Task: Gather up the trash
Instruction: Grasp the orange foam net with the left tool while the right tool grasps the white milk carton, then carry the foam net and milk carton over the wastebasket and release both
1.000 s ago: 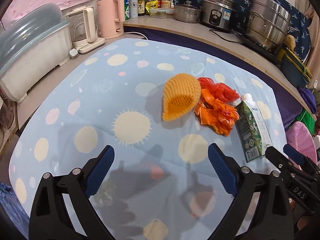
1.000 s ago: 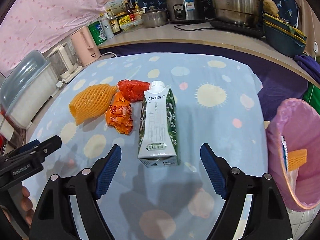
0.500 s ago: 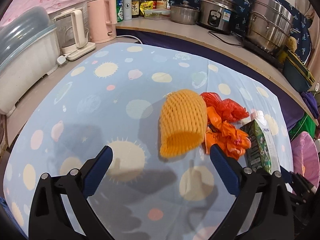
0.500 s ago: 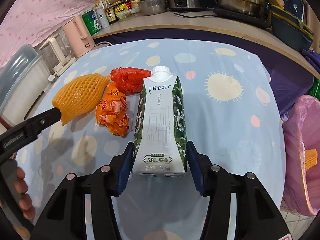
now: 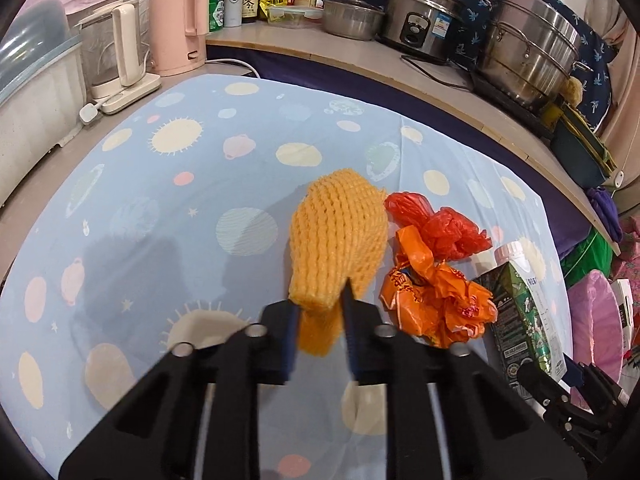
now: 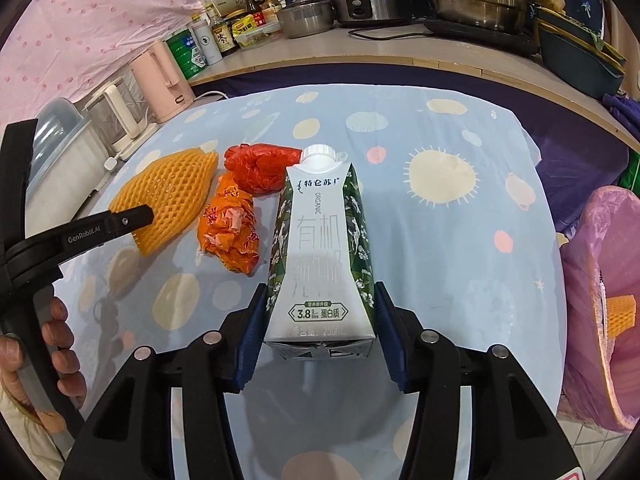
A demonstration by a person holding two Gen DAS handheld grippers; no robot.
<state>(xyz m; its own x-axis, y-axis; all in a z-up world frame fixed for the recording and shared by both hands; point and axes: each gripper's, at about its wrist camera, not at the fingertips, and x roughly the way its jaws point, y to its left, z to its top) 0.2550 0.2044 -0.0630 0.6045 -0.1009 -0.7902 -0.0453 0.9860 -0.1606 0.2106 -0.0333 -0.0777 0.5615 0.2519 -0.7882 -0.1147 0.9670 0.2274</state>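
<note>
My left gripper [image 5: 320,312] is closing, and its pads pinch the near end of an orange foam fruit net [image 5: 340,232] lying on the blue patterned tablecloth [image 5: 160,220]. In the right wrist view that net [image 6: 168,192] lies at the left, with the left gripper [image 6: 138,216] clamped on its edge. My right gripper [image 6: 320,300] is shut on the base of a green-and-white milk carton [image 6: 320,240] that lies flat with its cap pointing away. Between net and carton lie a crumpled orange wrapper [image 6: 230,232] and a red plastic bag [image 6: 260,168].
A bin lined with a pink bag [image 6: 600,280] stands off the table's right edge, with a piece of orange foam net inside. A pink kettle [image 5: 180,28], a white kettle [image 5: 120,52], bottles and steel pots [image 5: 528,56] line the counter behind. A person's hand [image 6: 56,340] holds the left gripper.
My left gripper moved forward to the foam net and closed on its near end. My right gripper closed on the milk carton's base and has held still since.
</note>
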